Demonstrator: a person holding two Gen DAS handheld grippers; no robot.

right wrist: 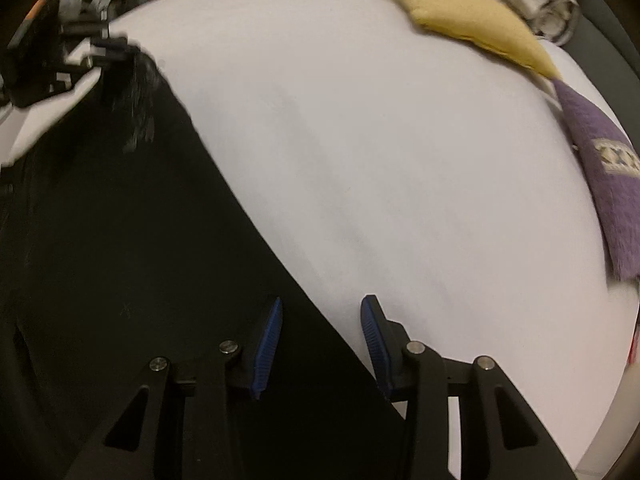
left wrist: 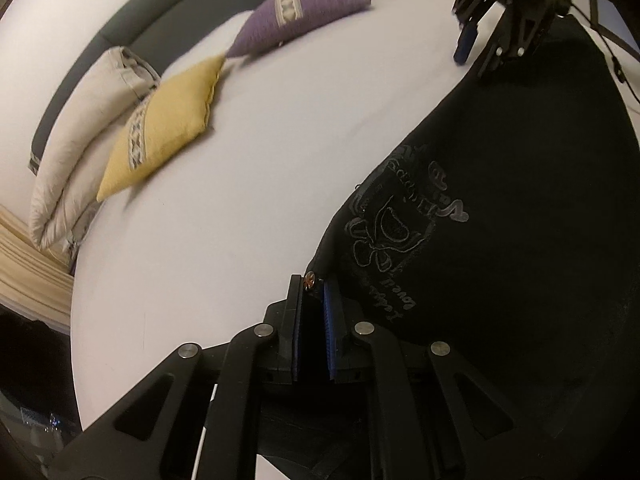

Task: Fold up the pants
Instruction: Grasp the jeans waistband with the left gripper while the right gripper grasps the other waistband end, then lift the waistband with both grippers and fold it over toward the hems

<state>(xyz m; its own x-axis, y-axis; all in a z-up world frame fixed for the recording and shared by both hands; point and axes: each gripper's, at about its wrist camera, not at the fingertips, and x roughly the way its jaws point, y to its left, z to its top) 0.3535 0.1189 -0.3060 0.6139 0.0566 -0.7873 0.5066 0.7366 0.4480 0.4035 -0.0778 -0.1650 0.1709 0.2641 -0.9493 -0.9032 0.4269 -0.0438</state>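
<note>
My left gripper [left wrist: 314, 320], at the bottom centre of the left wrist view, has its blue pads pinched together on the corner of the black cotton pants with a grey printed crest [left wrist: 500, 220], just below a small copper rivet [left wrist: 309, 280]. My right gripper [right wrist: 320, 344], bottom centre of its own view, stands part open: one blue pad over the dark cloth, the other over the sheet, with the pants' straight edge running between them and no pressure on it yet, as far as I can see. From the left wrist view that same right gripper sits at the upper right, at the far end of the garment, so the pants' long axis runs between my two hands, from lower centre to upper right. The edge I want lies directly under the right jaws. Beyond it the white bed sheet [left wrist: 280, 140] is bare and gives me plenty of room to carry the cloth over. The mustard-yellow cushion [left wrist: 164, 128], the purple woven cushion [left wrist: 296, 16] and the cream rolled duvet [left wrist: 80, 144] lie well apart at the upper left, near the grey headboard [left wrist: 168, 8]
</note>
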